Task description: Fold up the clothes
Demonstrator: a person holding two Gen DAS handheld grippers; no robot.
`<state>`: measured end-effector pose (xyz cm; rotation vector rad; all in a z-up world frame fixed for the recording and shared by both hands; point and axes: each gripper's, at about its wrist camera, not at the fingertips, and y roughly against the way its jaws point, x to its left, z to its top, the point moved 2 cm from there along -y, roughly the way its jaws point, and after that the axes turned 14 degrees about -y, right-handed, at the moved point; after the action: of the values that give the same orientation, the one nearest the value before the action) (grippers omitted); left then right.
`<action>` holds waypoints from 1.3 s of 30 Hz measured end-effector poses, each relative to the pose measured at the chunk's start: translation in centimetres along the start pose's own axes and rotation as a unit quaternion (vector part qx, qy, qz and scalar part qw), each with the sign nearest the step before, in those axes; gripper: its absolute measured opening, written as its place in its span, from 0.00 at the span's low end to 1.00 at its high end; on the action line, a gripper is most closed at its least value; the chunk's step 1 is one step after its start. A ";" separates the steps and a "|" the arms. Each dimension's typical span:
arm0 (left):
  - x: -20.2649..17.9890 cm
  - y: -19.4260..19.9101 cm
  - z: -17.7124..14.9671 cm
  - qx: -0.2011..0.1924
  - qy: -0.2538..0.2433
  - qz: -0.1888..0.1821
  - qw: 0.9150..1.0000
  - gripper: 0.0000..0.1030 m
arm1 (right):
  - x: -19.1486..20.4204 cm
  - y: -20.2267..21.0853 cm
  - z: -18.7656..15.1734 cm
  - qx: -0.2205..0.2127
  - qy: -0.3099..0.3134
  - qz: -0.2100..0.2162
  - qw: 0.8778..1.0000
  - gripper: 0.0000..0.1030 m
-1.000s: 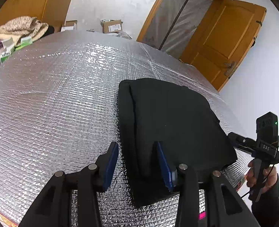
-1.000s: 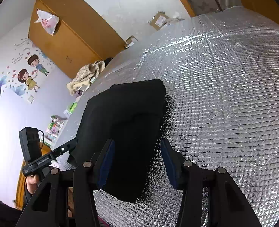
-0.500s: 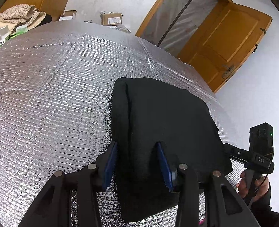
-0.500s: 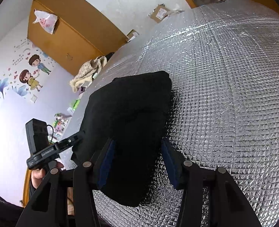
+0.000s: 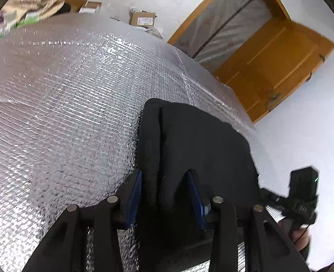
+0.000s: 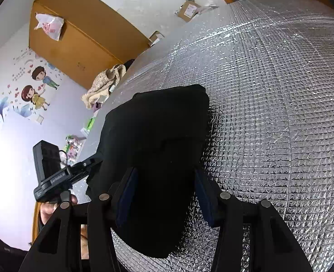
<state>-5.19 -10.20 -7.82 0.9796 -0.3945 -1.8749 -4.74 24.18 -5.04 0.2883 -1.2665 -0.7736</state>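
Straddling the folded black garment at the foil-covered table's near edge, left gripper and right gripper gape unclosed; pinch both corners evenly before lifting.

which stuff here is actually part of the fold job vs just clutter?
In the job:
black garment, folded on the silver mat
left tool, open over the garment's near edge
right tool, open over the garment

Lying about:
beige fleece pile
cardboard box
pink bag on the wardrobe
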 end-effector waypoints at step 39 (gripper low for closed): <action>5.0 0.8 14.8 -0.052 -0.099 0.084 0.990 0.17 | 10.6 -10.1 11.5 -0.003 0.090 -0.006 0.996 0.16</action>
<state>-17.20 -16.82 -0.37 0.6711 -0.4774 -1.8245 -18.03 12.34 0.37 0.3522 -1.0929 -0.7449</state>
